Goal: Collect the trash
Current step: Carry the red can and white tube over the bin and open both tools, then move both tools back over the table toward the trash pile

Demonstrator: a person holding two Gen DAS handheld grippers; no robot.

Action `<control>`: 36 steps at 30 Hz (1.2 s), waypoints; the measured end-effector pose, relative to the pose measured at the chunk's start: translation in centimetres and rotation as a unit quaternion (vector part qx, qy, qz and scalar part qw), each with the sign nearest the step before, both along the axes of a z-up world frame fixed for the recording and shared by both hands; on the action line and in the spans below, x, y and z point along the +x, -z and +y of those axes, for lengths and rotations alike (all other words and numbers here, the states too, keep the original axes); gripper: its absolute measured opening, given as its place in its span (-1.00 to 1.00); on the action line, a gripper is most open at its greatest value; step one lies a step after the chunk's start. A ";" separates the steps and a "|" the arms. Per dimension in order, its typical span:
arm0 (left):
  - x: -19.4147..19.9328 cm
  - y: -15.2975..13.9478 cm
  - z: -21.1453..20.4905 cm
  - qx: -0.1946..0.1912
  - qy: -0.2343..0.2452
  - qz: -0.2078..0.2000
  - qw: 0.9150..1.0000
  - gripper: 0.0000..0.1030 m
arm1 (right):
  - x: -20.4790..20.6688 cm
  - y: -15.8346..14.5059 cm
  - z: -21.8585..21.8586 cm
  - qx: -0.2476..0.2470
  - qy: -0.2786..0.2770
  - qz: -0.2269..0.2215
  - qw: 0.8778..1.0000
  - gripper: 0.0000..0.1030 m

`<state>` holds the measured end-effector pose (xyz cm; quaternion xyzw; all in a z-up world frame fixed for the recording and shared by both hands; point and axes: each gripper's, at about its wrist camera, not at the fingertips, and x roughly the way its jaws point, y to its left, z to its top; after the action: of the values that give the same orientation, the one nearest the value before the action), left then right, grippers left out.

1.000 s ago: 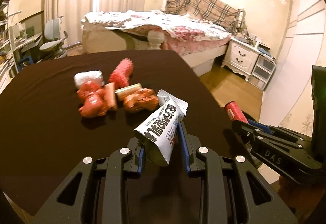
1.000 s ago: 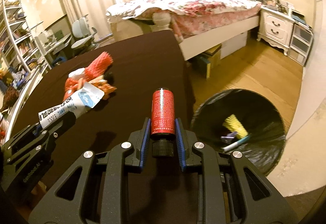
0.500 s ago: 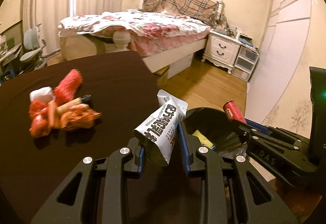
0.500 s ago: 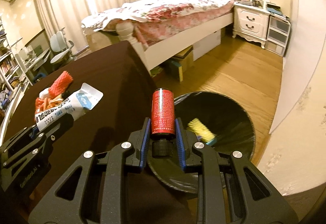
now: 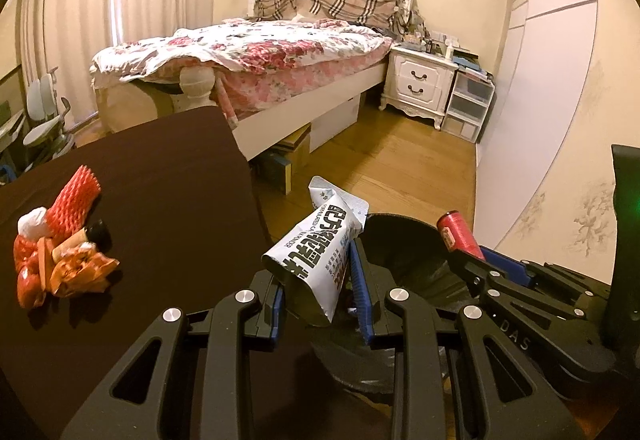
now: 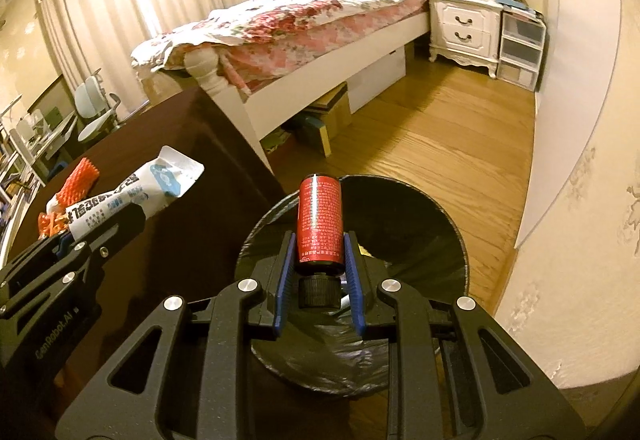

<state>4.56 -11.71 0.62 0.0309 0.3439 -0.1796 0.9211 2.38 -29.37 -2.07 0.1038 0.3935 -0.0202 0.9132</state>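
My left gripper is shut on a white printed wrapper and holds it at the table's right edge, beside the black-lined trash bin. My right gripper is shut on a red bottle with a black cap and holds it above the open bin. The red bottle also shows in the left wrist view, and the wrapper in the right wrist view. A pile of red and orange trash lies on the dark table.
A bed with a floral cover stands behind the table. A white nightstand and plastic drawers stand at the far wall. Wooden floor lies around the bin. Chairs stand at the left.
Both grippers have swung right, away from the table, with their loads. The red bottle is now over the bin's mouth and the wrapper is at the table's edge by the bin.
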 end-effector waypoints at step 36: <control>-3.9 -0.7 15.0 0.023 -0.179 -0.009 0.984 0.43 | -0.8 -1.1 13.3 -0.001 -0.119 0.000 0.993 0.15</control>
<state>0.69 3.29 1.34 -0.0084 0.3392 -0.0038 0.9407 1.58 -16.09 -0.93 0.0558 0.4029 0.0880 0.9093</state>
